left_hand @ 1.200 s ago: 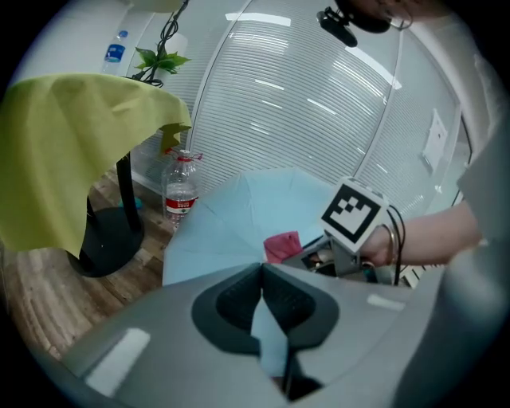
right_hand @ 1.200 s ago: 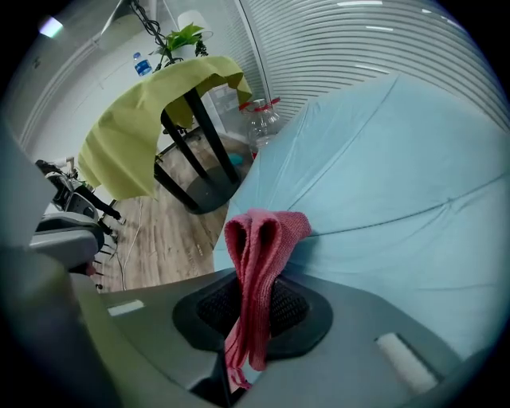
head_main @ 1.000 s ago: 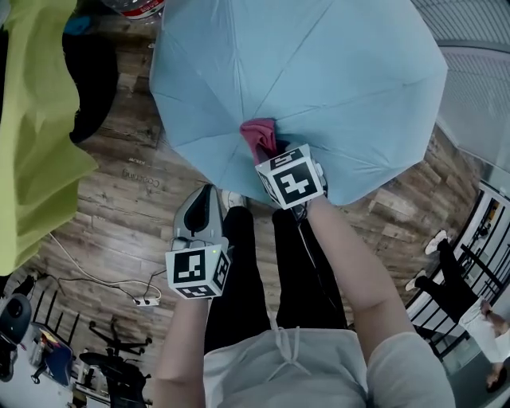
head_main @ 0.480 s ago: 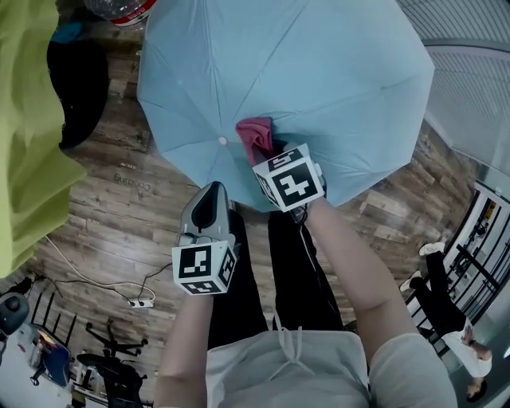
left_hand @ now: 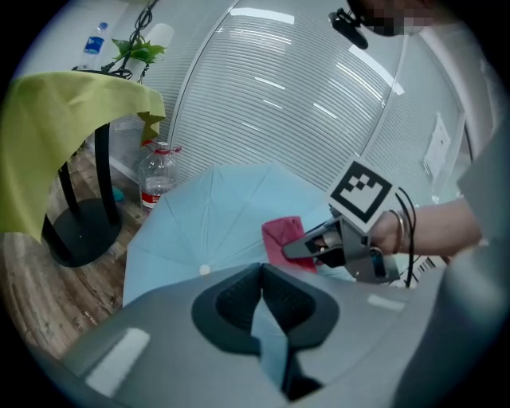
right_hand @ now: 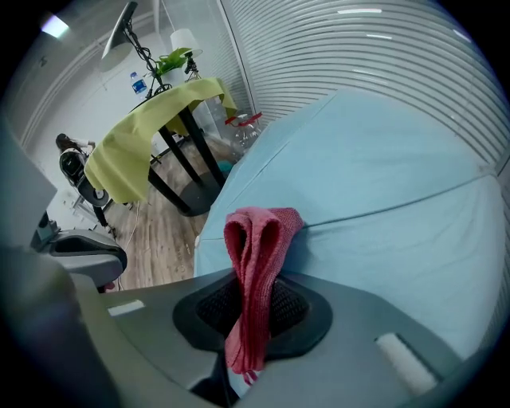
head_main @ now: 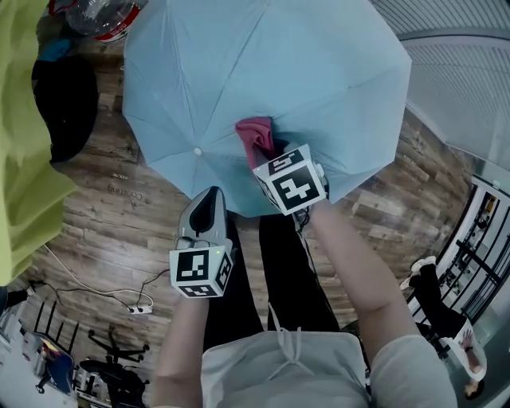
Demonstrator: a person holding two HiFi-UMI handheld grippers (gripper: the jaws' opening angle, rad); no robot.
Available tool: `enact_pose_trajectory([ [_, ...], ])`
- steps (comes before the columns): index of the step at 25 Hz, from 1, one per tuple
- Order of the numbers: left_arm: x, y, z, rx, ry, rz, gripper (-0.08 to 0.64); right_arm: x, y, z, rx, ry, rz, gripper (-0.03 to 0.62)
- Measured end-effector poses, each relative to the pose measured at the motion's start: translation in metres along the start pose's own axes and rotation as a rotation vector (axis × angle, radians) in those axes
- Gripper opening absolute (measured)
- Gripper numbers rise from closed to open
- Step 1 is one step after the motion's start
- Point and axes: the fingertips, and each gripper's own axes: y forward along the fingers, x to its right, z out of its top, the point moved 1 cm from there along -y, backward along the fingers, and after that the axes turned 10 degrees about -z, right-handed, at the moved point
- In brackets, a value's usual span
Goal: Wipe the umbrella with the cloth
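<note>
An open light-blue umbrella [head_main: 303,88] fills the upper head view, its canopy facing me. A folded red cloth [head_main: 255,134] rests on the canopy near its near edge, and my right gripper [head_main: 267,155] is shut on it. In the right gripper view the cloth [right_hand: 255,239] stands up out of the jaws against the umbrella [right_hand: 382,183]. My left gripper [head_main: 209,203] sits at the canopy's near rim, shut with a strip of blue fabric [left_hand: 267,319] pinched between its jaws. From the left gripper view I also see the right gripper [left_hand: 307,247] holding the cloth [left_hand: 285,237].
A table draped in yellow-green cloth [head_main: 24,159] with a black round base [head_main: 68,96] stands at the left. A plastic bottle [head_main: 100,16] sits beyond the umbrella. A power strip and cable [head_main: 135,309] lie on the wooden floor. A ribbed white wall [head_main: 470,72] curves at the right.
The umbrella's canopy has turned and slid leftwards in the head view; a white rib tip has moved left along the rim. The cloth and both grippers have stayed almost in place.
</note>
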Motion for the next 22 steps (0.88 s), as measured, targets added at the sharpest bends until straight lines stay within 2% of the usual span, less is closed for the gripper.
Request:
enact_pose_trajectory([
  [9,0.035,0.034,0.013,0.005,0.009,-0.016,0.008,0.05,-0.017,0.003,0.034,-0.02,-0.02,0.057],
  [22,0.109,0.089,0.033,0.004,0.037,-0.051,0.008,0.141,-0.061,-0.004,0.091,-0.015,-0.051,0.057],
])
